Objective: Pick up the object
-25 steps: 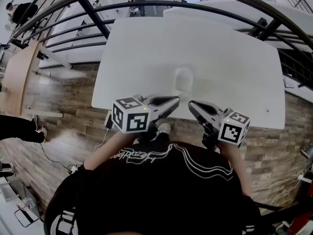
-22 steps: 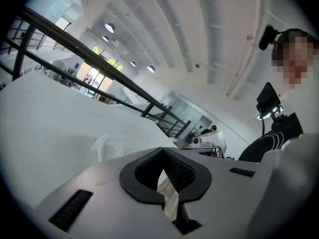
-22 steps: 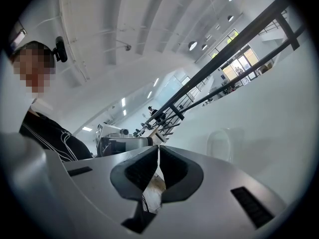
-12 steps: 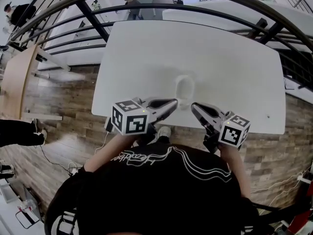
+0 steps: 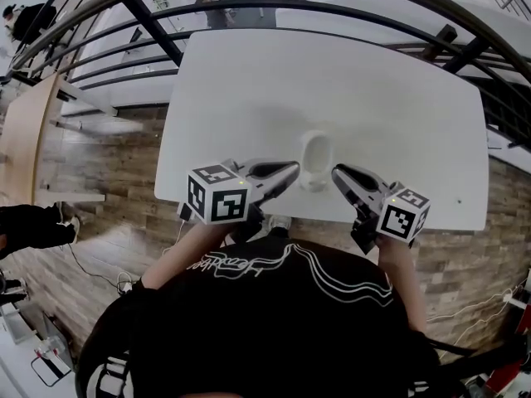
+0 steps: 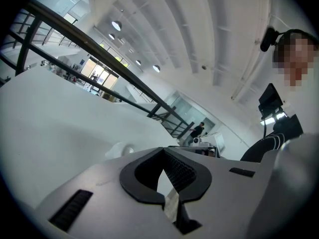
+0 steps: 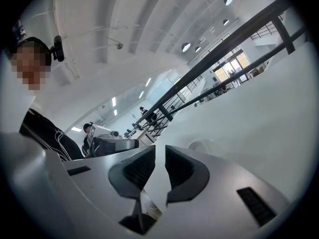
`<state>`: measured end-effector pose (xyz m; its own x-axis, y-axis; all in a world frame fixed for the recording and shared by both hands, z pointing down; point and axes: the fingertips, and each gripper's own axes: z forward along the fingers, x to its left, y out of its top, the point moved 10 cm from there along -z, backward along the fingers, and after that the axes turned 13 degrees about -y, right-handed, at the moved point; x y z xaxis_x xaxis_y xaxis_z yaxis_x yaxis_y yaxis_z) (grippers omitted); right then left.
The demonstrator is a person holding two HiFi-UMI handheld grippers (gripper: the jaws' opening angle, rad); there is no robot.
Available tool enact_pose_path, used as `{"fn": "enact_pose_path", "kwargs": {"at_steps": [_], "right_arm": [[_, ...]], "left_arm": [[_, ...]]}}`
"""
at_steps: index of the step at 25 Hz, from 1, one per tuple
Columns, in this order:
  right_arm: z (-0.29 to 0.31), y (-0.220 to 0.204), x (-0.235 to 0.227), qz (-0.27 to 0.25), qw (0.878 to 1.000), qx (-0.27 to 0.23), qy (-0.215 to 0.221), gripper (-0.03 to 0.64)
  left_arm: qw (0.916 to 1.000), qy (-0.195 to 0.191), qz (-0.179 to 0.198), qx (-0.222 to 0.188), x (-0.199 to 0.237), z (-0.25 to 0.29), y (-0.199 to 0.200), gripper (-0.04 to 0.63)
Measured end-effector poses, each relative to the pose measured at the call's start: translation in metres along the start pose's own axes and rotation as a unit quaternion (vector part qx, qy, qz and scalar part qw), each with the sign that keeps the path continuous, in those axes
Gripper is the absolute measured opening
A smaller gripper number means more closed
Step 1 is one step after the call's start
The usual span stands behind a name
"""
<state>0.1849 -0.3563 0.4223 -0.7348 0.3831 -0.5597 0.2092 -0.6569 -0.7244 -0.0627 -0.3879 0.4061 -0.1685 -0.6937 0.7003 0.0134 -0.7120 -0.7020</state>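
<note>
Left tool [image 5: 294, 169], right tool [image 5: 336, 173], both closed, flanking white object [image 5: 314, 151]

Super bright, even light from ceiling lamps [image 6: 116, 25]. White worktop [image 5: 332, 81] is nearly blown out, so the pale object [image 5: 314, 157] barely shows, just a soft shadow. Heavy fisheye bend on railings [image 5: 265, 5], dark vignetted corners.

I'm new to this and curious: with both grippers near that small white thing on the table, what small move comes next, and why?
Probably open the right gripper: it and the left gripper look shut and empty, and the white object sits between their tips.
</note>
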Motion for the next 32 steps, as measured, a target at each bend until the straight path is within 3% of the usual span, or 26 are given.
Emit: {"fn": "enact_pose_path", "kwargs": {"at_steps": [8,11,18,25,32], "right_arm": [[0.013,-0.009,-0.024,0.011,0.999,0.026,-0.032,0.026],[0.017,-0.011,-0.031,0.014,0.999,0.038,-0.035,0.106],[0.032,-0.015,-0.055,0.021,0.996,0.068,-0.058,0.141],[0.054,-0.018,-0.084,0.023,0.989,0.120,-0.089,0.146],[0.098,-0.017,-0.100,0.021,0.981,0.168,-0.092,0.146]], "left_arm": [[1.0000,-0.002,-0.006,0.004,0.018,0.003,0.003,0.008],[0.9999,-0.002,-0.008,0.006,0.023,0.004,0.005,0.008],[0.9997,0.001,-0.018,0.014,0.041,0.008,0.007,0.008],[0.9992,0.009,-0.034,0.017,0.063,0.013,0.010,0.008],[0.9986,0.014,-0.049,0.016,0.093,0.002,0.016,0.008]]}}
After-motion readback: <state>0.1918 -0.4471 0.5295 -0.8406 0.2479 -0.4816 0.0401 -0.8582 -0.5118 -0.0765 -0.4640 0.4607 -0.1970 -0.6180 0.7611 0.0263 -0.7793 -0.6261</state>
